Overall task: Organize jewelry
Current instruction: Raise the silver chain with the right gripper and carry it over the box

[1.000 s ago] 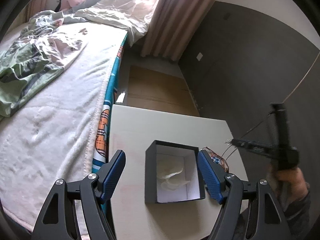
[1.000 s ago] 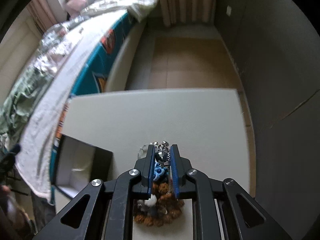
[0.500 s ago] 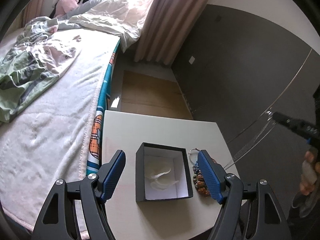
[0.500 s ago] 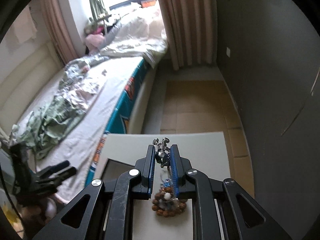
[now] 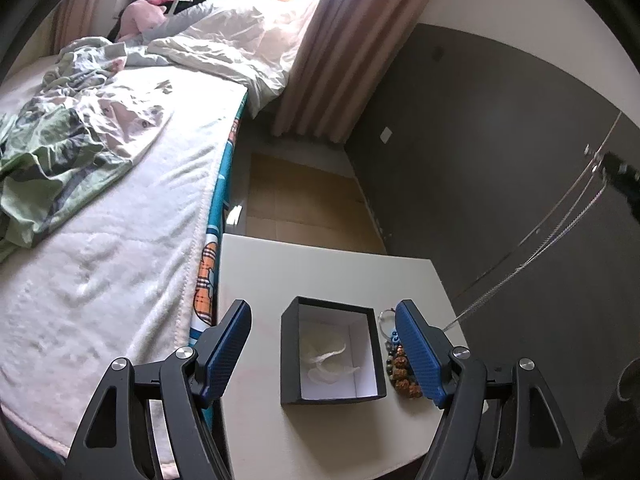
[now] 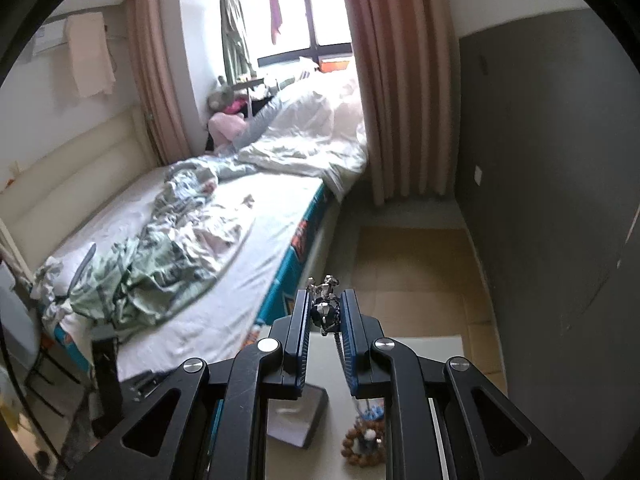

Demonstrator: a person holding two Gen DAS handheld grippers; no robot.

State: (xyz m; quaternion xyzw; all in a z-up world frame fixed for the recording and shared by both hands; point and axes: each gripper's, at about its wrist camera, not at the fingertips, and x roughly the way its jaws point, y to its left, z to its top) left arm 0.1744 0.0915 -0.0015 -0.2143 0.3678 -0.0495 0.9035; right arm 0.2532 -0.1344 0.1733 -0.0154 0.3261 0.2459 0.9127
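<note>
An open black box with a white lining stands on the small white table. My left gripper is open, its blue pads either side of the box, above it. My right gripper is shut on a silver necklace, lifted high; its chain hangs taut down toward the table. A brown bead bracelet and blue beads lie just right of the box; the bracelet also shows in the right wrist view, beside the box.
A bed with crumpled clothes runs along the table's left side. A dark wall stands to the right. Curtains hang at the far end, with wooden floor between bed and wall.
My right gripper has risen well above the table with the necklace, drawing the chain out of the pile. My left gripper has pulled up and back from the box.
</note>
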